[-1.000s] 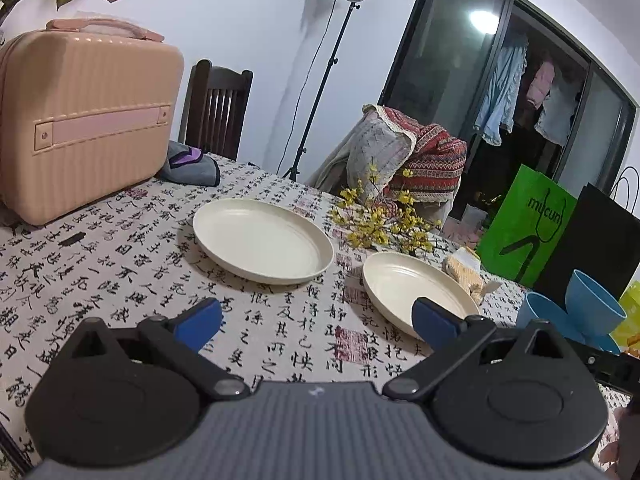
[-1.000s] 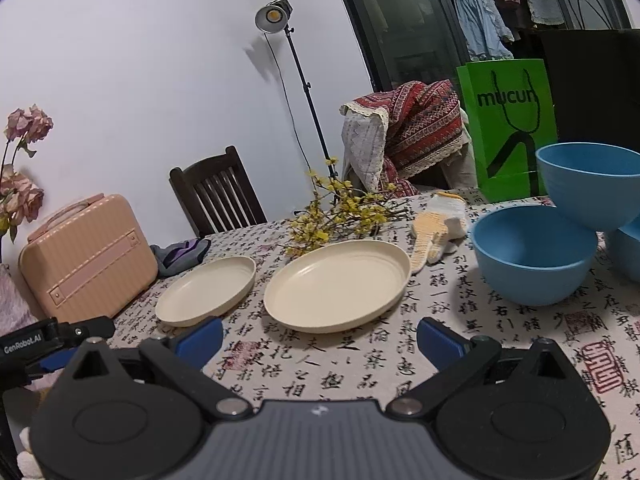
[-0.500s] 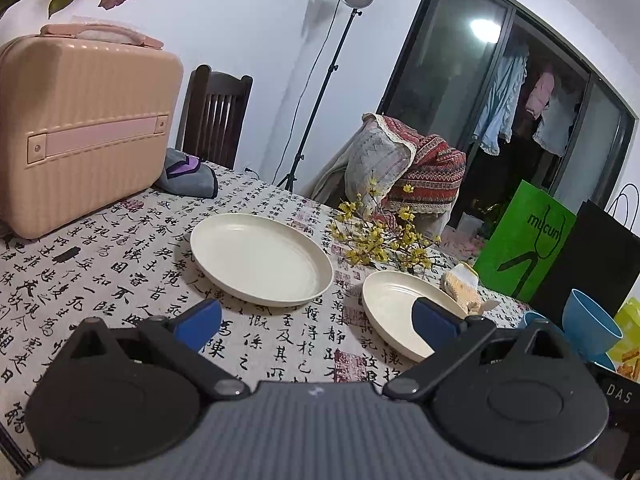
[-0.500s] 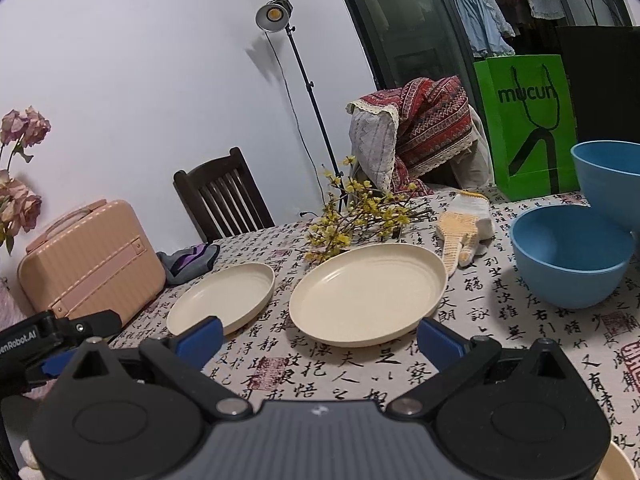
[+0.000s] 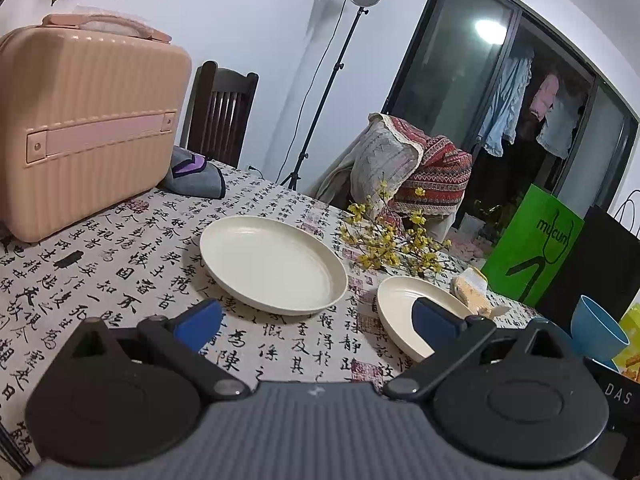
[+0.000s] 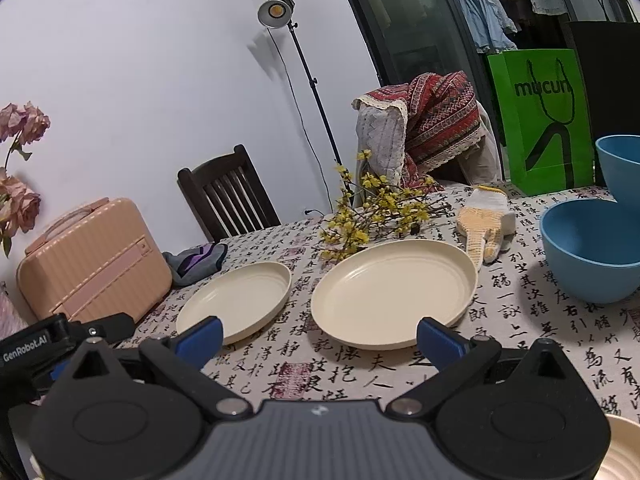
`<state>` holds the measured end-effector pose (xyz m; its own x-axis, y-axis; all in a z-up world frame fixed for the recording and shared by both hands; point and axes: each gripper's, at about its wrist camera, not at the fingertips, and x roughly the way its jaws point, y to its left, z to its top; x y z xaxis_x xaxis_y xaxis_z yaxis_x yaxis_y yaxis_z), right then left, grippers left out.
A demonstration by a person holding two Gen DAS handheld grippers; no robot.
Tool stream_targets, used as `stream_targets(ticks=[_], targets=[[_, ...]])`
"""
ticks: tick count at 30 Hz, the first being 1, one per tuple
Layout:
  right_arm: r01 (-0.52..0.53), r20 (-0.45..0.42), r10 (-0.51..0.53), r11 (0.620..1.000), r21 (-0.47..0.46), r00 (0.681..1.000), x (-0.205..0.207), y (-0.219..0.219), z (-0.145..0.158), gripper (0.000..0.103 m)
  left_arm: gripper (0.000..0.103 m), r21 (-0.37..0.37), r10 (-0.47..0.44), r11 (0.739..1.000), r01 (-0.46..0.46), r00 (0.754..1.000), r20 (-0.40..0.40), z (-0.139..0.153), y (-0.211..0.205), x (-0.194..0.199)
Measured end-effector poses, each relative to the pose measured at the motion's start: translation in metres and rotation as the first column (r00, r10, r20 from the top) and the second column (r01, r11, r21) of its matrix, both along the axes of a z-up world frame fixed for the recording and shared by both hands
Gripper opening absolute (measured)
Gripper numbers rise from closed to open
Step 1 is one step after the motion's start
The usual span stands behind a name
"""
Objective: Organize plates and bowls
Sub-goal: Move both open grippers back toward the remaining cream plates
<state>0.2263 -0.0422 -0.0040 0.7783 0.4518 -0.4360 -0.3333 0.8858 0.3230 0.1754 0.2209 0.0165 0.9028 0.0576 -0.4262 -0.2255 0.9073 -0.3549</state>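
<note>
Two cream plates lie side by side on the calligraphy-print tablecloth. In the left wrist view one cream plate (image 5: 272, 264) sits just ahead of my open left gripper (image 5: 316, 322), and the second plate (image 5: 404, 312) is partly behind its right finger. In the right wrist view the nearer plate (image 6: 394, 292) lies straight ahead of my open right gripper (image 6: 320, 338), with the other plate (image 6: 236, 300) to its left. A blue bowl (image 6: 592, 250) stands at the right, a second blue bowl (image 6: 622, 168) behind it. Both grippers hold nothing.
A pink case (image 5: 80, 128) stands at the left of the table, a grey cloth (image 5: 196, 176) beside it. Yellow flower sprigs (image 6: 372, 208) and a knitted glove (image 6: 484, 224) lie behind the plates. A green bag (image 6: 540, 120) and chairs stand beyond. A cream dish rim (image 6: 624, 452) shows bottom right.
Both grippers have shifted slightly left and back, so plates and bowls slide rightward in both views. Jaws stay open and nothing on the table has moved.
</note>
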Motion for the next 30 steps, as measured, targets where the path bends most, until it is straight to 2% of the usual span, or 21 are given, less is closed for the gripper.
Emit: stream_targets(ticks=[16, 21, 30], targets=[[0.026, 0.037, -0.026, 1.000, -0.001, 0.999, 0.008, 0.055, 0.007, 0.103, 0.103, -0.044, 0.039, 0.998, -0.039, 0.999, 0.012, 0.002, 0.045, 0.026], [0.045, 0.036, -0.045, 0.999, 0.020, 0.998, 0.019, 0.069, 0.009, 0.103, 0.103, -0.043, 0.066, 0.997, -0.065, 0.998, 0.012, 0.005, 0.062, 0.041], [0.077, 0.040, -0.078, 0.997, 0.027, 0.996, 0.038, 0.094, 0.008, 0.103, 0.103, -0.093, 0.131, 0.987, -0.130, 0.991, 0.008, 0.001, 0.104, 0.075]])
